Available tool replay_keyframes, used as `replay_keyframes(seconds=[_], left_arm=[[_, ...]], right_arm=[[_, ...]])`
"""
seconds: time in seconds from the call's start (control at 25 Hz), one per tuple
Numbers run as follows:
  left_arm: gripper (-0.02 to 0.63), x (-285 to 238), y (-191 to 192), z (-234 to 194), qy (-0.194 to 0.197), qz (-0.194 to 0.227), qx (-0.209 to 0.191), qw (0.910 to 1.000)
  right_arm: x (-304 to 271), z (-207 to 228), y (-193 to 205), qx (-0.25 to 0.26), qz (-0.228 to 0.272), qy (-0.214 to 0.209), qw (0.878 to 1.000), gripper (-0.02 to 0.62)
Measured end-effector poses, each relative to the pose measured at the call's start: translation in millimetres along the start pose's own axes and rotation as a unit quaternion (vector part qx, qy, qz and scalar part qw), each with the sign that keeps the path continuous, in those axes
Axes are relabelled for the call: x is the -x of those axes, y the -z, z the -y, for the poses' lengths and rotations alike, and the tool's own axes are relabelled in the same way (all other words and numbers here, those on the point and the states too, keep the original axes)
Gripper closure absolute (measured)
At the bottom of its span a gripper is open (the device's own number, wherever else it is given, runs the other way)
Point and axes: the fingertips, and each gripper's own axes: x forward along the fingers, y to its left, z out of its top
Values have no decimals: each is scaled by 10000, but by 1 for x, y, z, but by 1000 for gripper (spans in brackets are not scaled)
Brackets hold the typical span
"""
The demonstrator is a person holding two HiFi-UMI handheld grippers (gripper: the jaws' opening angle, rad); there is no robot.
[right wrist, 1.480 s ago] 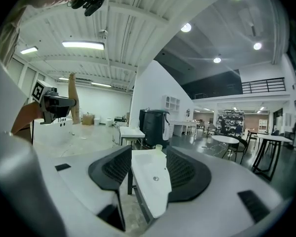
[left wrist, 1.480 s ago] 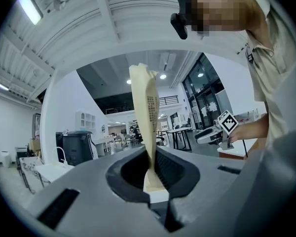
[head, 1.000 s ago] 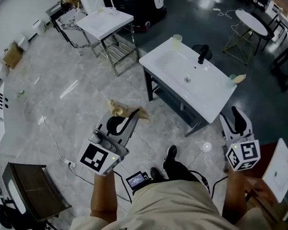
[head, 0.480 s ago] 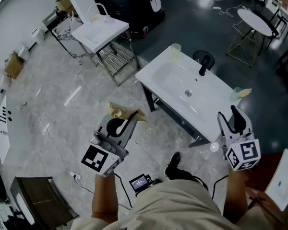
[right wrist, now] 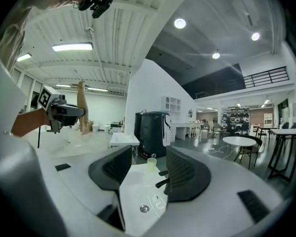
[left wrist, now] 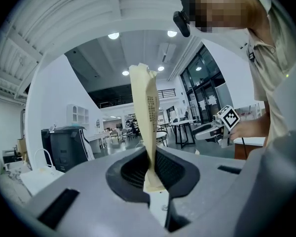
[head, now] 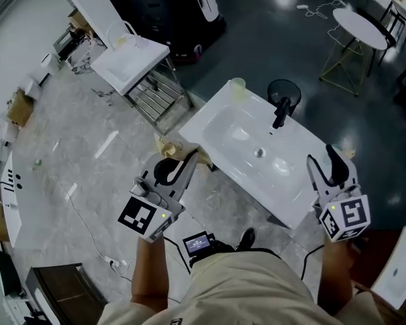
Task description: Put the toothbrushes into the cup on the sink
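Observation:
A beige paper-wrapped toothbrush (left wrist: 149, 117) stands upright between the pads of my left gripper (left wrist: 150, 169), which is shut on it. In the head view that left gripper (head: 179, 164) hovers by the near left corner of the white sink (head: 223, 124), with the wrapped toothbrush (head: 166, 147) sticking out to the left. A pale cup (head: 237, 87) stands on the sink's far left corner, left of the black faucet (head: 279, 112). My right gripper (head: 328, 164) is open and empty over the sink's right end. The right gripper view looks between the right gripper (right wrist: 145, 169) jaws at the cup (right wrist: 151, 164).
A second white basin on a metal stand (head: 128, 56) is at the back left, beside a dark machine (head: 176, 5). A round white table (head: 355, 29) stands at the back right. A black round stool (head: 284, 90) sits behind the sink. A cable (head: 88, 222) runs across the floor.
The person has stepped toward the sink, which now lies closer, right under both grippers. The left gripper still holds the wrapped toothbrush; the right stays open.

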Motion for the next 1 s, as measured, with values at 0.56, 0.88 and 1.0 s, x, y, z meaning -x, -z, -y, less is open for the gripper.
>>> replay_keyframes(seconds=[0.56, 0.88, 1.0], left_arm=[[575, -194, 55, -90, 316, -180, -3, 9993], [575, -310, 104, -167, 451, -133, 143, 9988], [575, -345, 133, -183, 485, -161, 177, 9985]], right_arm=[[-43, 88, 37, -381, -277, 786, 9958, 376], [-121, 124, 40, -441, -756, 1109, 9900, 376], [-152, 128, 53, -492, -904, 1115, 9884, 376]])
